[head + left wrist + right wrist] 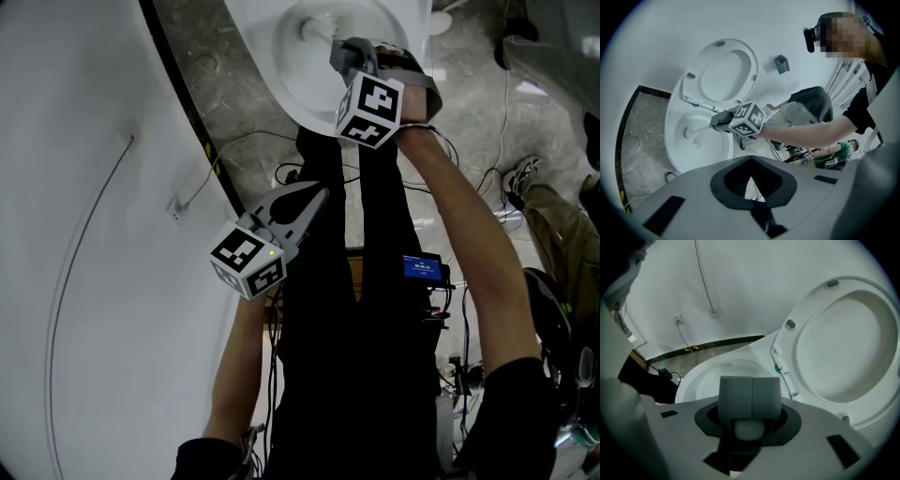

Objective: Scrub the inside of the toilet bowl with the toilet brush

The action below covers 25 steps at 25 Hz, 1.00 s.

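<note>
The brush [696,129] is down inside the bowl [710,157], head near the bottom and its white handle slanting up into the right gripper [717,121]. That gripper's own view shows its two grey pads pressed together on the white handle [749,430], so it's clamped on the brush. The bowl [708,375] sits right below it.

From the head view, the right arm [469,253] is stretched way out forward. The right gripper [352,52] hangs over the bowl [286,66] and covers a good chunk of it.

The left gripper [314,199] isn't doing anything. It's held low and close to the person's black trousers [347,337], well apart from the toilet and pointing roughly at it. Its jaws [751,187] are drawn in to a point with nothing between them.

The seat [726,70] is flipped up against the white wall [75,234]. It fills the right side of the right gripper view [843,343]. A thin cable [703,282] runs down the wall. The floor [225,84] beside the toilet is grey stone with some wires lying on it.
</note>
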Available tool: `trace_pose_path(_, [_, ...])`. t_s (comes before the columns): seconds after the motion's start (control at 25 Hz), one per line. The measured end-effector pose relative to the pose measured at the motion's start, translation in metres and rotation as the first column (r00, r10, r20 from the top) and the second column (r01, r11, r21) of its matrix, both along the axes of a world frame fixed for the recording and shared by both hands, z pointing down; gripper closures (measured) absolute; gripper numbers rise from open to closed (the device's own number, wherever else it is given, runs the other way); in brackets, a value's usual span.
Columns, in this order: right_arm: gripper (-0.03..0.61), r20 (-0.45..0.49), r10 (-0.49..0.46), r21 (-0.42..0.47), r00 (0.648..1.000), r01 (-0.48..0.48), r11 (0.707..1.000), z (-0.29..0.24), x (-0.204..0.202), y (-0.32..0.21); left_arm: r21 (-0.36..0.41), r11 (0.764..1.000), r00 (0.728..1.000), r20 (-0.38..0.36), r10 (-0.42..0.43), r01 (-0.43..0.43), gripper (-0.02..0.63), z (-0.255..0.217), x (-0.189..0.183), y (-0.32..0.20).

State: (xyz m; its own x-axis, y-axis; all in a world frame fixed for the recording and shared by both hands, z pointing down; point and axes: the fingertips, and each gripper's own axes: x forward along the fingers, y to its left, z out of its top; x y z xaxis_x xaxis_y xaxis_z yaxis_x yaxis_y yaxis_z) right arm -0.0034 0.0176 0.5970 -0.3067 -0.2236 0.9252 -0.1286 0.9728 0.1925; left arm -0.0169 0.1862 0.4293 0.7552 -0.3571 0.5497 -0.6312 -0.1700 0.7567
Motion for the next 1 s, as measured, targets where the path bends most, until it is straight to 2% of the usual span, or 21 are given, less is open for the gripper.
trace_pose_path(0.4, [0.418, 0.036, -0.062, -0.115, 0.997, 0.066, 0.991, -0.005, 0.020, 0.046, 0.008, 1.000, 1.000, -0.009, 0.004, -0.004, 0.603, 0.001, 0.004, -0.007])
trace_pose_path(0.76, [0.417, 0.056, -0.002, -0.223, 0.998, 0.015, 0.975, -0.013, 0.041, 0.088, 0.019, 1.000, 1.000, -0.014, 0.006, -0.005, 0.604, 0.000, 0.006, -0.008])
trace_pose_path(1.0, [0.417, 0.048, -0.020, -0.302, 0.999, 0.034, 0.953, -0.023, 0.064, 0.109, 0.021, 1.000, 1.000, -0.011, 0.013, -0.013, 0.604, -0.002, 0.010, -0.013])
